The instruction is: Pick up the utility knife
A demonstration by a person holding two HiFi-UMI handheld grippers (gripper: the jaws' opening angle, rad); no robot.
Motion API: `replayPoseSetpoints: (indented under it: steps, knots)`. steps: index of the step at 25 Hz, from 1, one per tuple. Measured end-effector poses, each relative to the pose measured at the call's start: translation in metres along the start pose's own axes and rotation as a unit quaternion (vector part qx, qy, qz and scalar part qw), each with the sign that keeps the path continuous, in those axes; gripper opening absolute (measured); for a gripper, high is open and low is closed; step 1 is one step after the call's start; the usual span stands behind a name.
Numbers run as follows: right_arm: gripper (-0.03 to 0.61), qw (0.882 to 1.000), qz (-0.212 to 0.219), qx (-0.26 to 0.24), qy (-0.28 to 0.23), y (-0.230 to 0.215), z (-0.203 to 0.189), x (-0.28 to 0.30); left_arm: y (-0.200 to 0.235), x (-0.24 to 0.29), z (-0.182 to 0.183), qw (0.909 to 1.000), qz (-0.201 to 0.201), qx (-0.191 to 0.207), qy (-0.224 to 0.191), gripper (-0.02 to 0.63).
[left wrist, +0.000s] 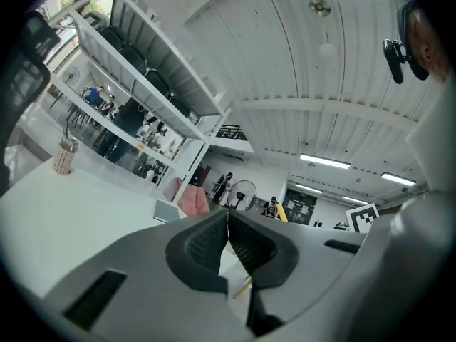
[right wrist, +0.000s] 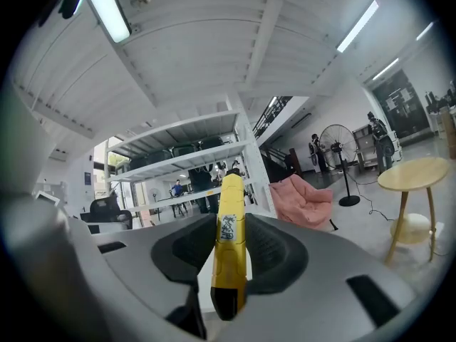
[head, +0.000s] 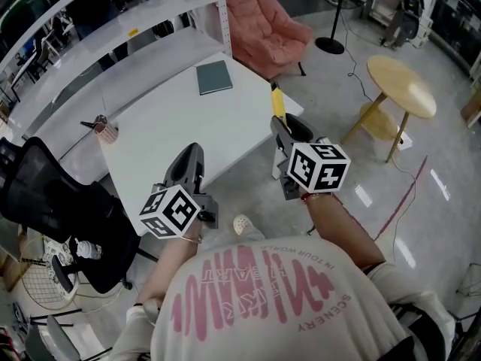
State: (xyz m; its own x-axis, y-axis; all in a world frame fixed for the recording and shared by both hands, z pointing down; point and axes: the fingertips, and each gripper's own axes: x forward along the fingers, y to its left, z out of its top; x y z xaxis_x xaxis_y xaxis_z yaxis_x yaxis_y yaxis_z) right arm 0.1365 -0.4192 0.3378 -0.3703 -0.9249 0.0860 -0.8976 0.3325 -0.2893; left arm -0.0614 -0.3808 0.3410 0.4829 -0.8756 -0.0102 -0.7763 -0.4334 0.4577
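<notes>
Yellow utility knife [right wrist: 229, 262] clamped in right tool [right wrist: 231, 223], white label [right wrist: 227, 229] illegible

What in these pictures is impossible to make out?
- Blade of the utility knife: right gripper view, the far tip is too small to tell if it is out.
- Print on its sticker: right gripper view, blurred.
- Knife's rear half: head view, hidden by the right tongs.
- Contents of the cup: head view, too small.
- Cover of the green book: head view, too small.

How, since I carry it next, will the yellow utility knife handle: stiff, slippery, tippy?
Probably stiff: the utility knife juts straight from the right gripper without sagging. Its smooth yellow casing may slip slightly. Gripped near one end, it could pivot.
</notes>
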Motion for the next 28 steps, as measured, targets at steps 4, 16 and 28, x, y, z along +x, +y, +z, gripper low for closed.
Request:
replayPoseSetpoints:
  steps: [4,16,28]
  knots:
    - [0.143,1.000,-0.003,-0.003,-0.002,0.000,-0.005,-0.012,-0.005,-0.007,-0.006,1.0000,0.001,0.005,-0.001,0.025]
    - [0.143,1.000,0.005,0.007,-0.006,0.007,-0.014,-0.033,-0.019,-0.021,-0.018,0.9999,-0.003,0.010,0.008,0.025]
    - [0.143,1.000,0.000,0.011,0.011,-0.002,-0.024,-0.031,-0.018,-0.019,-0.025,0.9999,0.003,0.000,0.015,0.025]
